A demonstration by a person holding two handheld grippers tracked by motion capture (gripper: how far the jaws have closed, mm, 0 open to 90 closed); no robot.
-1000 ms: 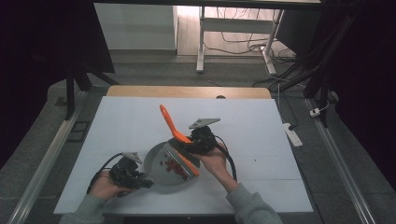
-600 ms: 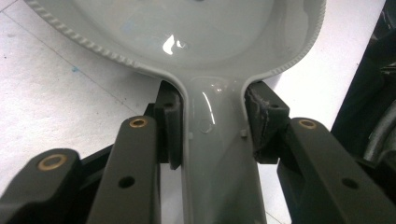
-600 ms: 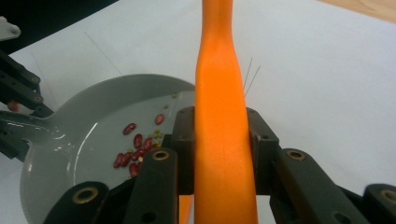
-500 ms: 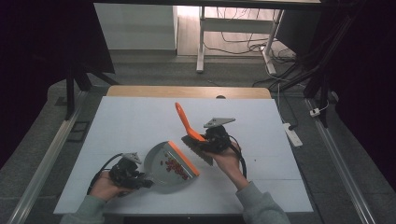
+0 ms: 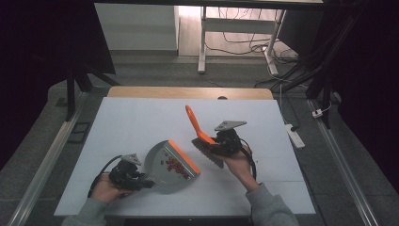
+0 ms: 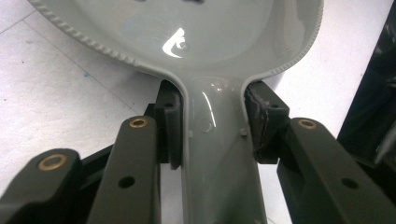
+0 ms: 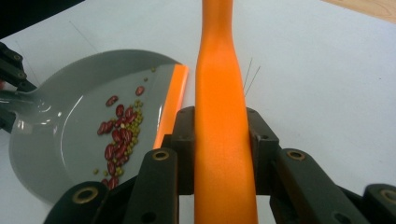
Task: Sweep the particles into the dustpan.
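Note:
A grey dustpan (image 5: 164, 165) with an orange lip (image 5: 183, 156) lies on the white table (image 5: 141, 122), holding several red and green beans (image 5: 175, 165). My left gripper (image 5: 136, 181) is shut on the dustpan's handle (image 6: 215, 154), its pads (image 6: 169, 126) pressing both sides. My right gripper (image 5: 214, 143) is shut on the orange handle (image 7: 222, 121) of a hand brush (image 5: 202, 141); the dark bristles (image 5: 207, 153) hang just right of the pan's lip. In the right gripper view the dustpan (image 7: 70, 126) and beans (image 7: 119, 135) lie to the left.
The white table's front edge (image 5: 188, 214) is close to my forearms. A wooden strip (image 5: 188, 92) runs along the far edge. Metal rails (image 5: 42, 160) flank the table, and a power strip (image 5: 295, 135) lies on the floor at the right.
My right gripper has carried the brush to the right, off the dustpan and away from the beans. The left gripper and the dustpan have stayed put.

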